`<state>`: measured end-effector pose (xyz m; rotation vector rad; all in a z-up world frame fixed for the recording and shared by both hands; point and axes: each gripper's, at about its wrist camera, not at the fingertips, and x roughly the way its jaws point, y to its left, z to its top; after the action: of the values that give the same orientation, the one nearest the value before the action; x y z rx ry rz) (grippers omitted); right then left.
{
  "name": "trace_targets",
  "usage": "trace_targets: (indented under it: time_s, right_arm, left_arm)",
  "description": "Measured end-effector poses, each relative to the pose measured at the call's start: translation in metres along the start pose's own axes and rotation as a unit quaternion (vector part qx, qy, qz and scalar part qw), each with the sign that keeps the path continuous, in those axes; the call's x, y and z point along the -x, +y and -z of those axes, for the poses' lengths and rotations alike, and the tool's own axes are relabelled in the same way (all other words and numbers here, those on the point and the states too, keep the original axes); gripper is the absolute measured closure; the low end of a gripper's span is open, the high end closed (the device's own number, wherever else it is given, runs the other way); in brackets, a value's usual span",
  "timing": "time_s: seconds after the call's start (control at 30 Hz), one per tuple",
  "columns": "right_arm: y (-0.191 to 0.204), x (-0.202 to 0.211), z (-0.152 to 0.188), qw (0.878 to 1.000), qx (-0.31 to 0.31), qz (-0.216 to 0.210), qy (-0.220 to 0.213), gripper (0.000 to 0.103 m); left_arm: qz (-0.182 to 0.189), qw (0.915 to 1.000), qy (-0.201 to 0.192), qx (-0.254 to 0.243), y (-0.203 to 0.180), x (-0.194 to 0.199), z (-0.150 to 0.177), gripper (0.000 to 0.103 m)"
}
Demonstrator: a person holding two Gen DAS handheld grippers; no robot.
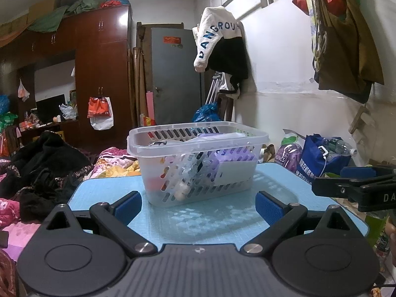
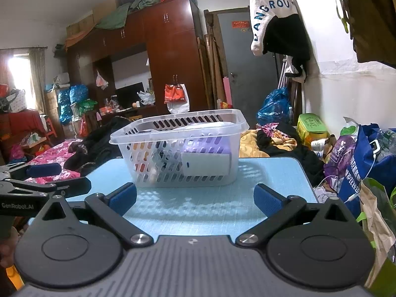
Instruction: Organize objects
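1. A clear, slotted plastic basket (image 1: 198, 163) stands on a light blue tabletop (image 1: 222, 220), toward its far half, square on its base.
2. Inside the basket: a purple box with a white panel (image 1: 234, 170) leans against the near-right wall; a pale lidded item lies across the top; small orange and cream pieces sit low at the left. Seen only through the slots, so I cannot tell what they are.
3. The left gripper (image 1: 198, 205) hangs short of the basket, blue-padded fingers (image 1: 127, 204) spread wide, nothing between them. Bare tabletop lies between pads and basket.
4. The right gripper (image 2: 195, 198) is likewise spread wide and empty, pads apart from the basket's near wall.
5. Each tool shows at the edge of the other's view: the right one at the table's right edge, the left one at its left edge. They sit side by side, well apart.
6. Nothing stands between either gripper and the basket.
7. Around: a dark red wooden wardrobe (image 2: 170, 57) with an orange-and-white plastic bag (image 2: 177, 97) hung on its door; a grey door (image 1: 173, 74); a white-and-black jacket (image 1: 220, 44) hanging on the wall.
8. Right of the table: a blue tote bag (image 1: 319, 160) with bottles and a purple packet (image 1: 288, 154). Left: floral bedding (image 2: 54, 153) under dark clothes.
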<state>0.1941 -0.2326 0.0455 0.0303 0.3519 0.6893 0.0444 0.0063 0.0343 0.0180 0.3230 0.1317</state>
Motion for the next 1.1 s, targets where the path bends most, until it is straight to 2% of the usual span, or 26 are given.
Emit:
trace_targets:
  time_s: [1.1]
  right_arm:
    - [0.0020,-0.0004,0.0006,1.000,0.003,0.000,0.001,0.000]
  left_arm:
    - [0.003,1.0000,0.001,-0.003,-0.0035,-0.0013,0.0015,0.003]
